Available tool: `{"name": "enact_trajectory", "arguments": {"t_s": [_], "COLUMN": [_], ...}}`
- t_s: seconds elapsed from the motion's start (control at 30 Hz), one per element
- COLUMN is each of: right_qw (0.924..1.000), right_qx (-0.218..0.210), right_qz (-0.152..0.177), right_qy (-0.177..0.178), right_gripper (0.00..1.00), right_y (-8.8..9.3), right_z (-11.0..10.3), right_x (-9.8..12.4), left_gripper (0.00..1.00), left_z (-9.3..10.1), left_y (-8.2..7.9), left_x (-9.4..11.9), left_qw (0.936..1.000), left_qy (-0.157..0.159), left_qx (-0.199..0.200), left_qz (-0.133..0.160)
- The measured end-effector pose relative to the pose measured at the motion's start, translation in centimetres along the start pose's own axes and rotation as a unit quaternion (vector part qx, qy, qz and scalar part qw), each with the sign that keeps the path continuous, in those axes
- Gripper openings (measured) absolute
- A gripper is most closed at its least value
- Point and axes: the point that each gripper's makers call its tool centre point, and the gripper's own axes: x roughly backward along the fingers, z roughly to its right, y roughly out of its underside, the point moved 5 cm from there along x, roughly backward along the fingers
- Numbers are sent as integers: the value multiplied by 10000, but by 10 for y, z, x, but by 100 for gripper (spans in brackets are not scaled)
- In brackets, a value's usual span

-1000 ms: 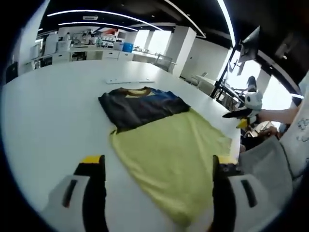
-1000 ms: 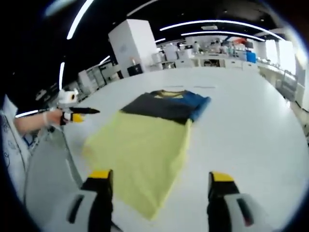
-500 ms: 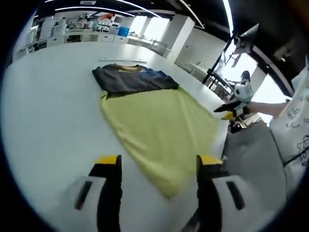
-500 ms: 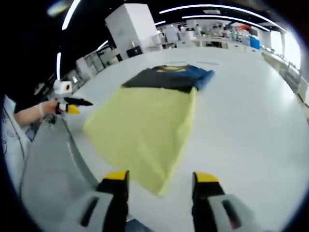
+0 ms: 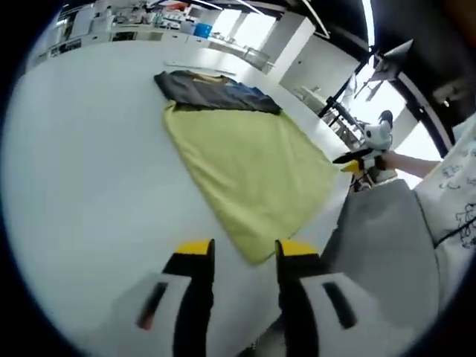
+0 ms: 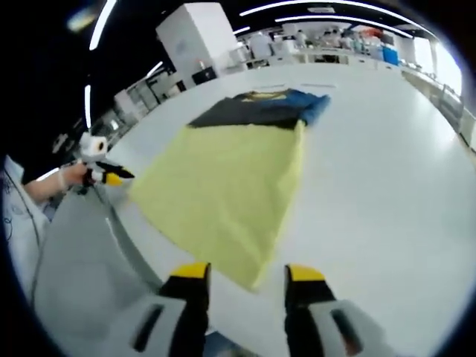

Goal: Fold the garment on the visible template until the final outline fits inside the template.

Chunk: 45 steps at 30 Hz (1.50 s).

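White table (image 5: 89, 163) bears the yellow garment (image 5: 249, 167); both grippers (image 5: 242, 253) (image 6: 248, 274) gape narrowly, unclear whether touching cloth

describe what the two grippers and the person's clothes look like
Each gripper has two black jaws with yellow tips rising from pale grey-white housings: the left gripper and the right gripper. In the left gripper view the right gripper appears as a white body with a black jaw and a yellow tip. The person wears a white top with dark printed markings.
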Motion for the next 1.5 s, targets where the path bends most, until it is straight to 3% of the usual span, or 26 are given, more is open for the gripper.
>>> {"name": "enact_trajectory", "arguments": {"t_s": [0.27,0.37,0.7,0.8,1.0,1.33,1.5], "right_qw": [9999,9998,9997,9995,9996,9977,9971], "right_qx": [-108,-153,-222,-220,-200,-578,-607], "right_qz": [-44,-21,-83,-225,-208,-168,-237], "right_qy": [-57,-80,-77,-10,-76,-319,-405], "right_gripper": [27,24,11,0,0,0,0], "right_y": [3,4,4,7,-1,1,10], "right_z": [-4,-5,-6,-5,-9,-11,-18], "right_x": [-1,-4,-7,-8,2,24,40], "left_gripper": [15,12,1,0,0,0,0], "left_z": [2,9,6,5,6,21,32], "left_y": [5,8,8,9,9,14,21], "left_x": [-3,-6,-10,-10,-2,17,33], "left_qw": [9994,9989,9966,9958,9947,9937,9873], "left_qy": [33,199,77,46,-48,312,529], "left_qx": [321,325,790,895,1010,1058,1456], "left_qz": [-156,-283,-199,-164,-202,-204,-363]}}
